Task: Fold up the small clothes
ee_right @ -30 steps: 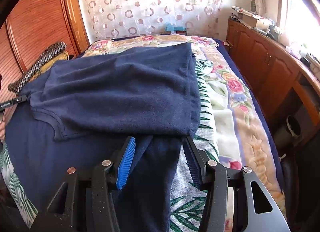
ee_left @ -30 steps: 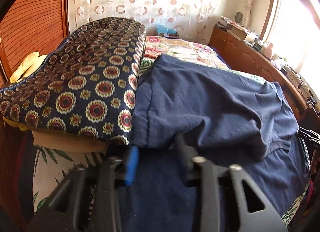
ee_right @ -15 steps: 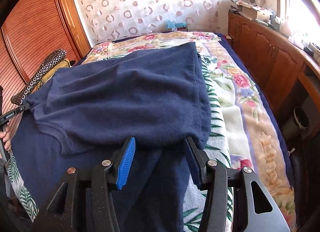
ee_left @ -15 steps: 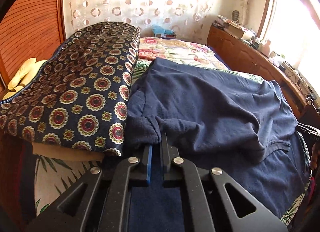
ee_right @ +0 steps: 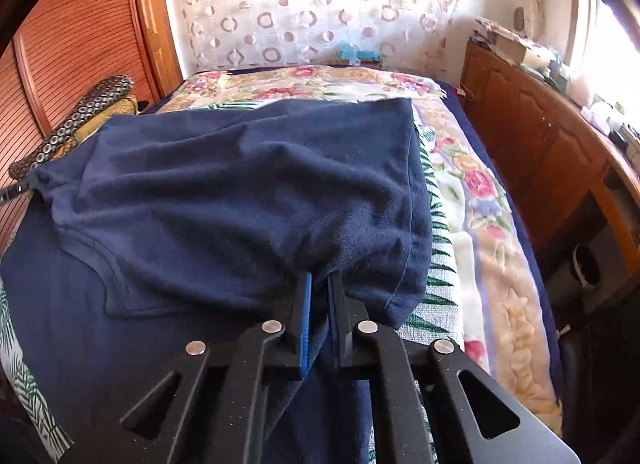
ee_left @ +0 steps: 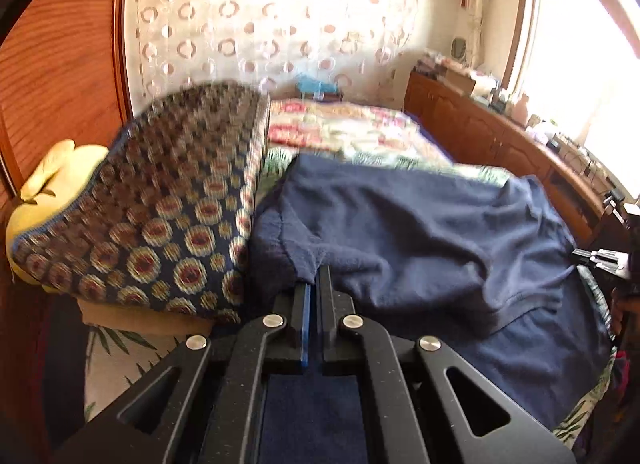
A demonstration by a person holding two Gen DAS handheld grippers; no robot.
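The navy shirt (ee_right: pixel 248 192) lies spread on the bed (ee_right: pixel 472 200) with its near part already doubled over, and its near folded edge runs left to right between the two grippers. The left gripper (ee_left: pixel 313 284) is clamped on that edge's left corner, right beside the patterned cushion (ee_left: pixel 160 208) — the right gripper (ee_right: pixel 319 284) pinches the right corner. From both sets of fingers the cloth stretches away forward, so the next fold probably carries this edge straight ahead.
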